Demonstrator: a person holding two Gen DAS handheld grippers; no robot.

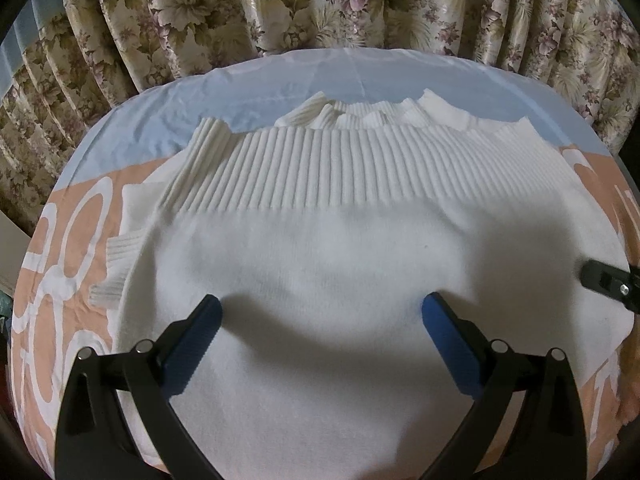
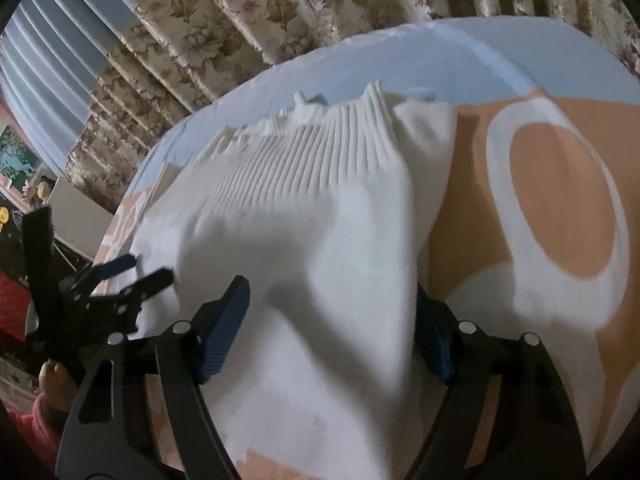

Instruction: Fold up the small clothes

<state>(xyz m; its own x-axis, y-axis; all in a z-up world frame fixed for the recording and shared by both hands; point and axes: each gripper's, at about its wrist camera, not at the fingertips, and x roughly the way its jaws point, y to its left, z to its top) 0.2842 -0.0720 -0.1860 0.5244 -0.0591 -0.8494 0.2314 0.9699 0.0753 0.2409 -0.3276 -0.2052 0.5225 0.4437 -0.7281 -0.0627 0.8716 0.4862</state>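
Observation:
A white knit sweater lies flat on the peach and blue cover, its ribbed band on the far side. My left gripper hovers over the sweater's plain part, jaws wide open, nothing between the blue pads. In the right wrist view my right gripper straddles the sweater's right side edge. One blue pad rests on top of the cloth; the other finger is partly hidden under the edge. The cloth humps between the jaws, but they stand wide apart.
Flowered curtains hang close behind the far edge of the cover. The left gripper shows at the left of the right wrist view, with a hand in a pink sleeve below it. A sweater cuff sticks out left.

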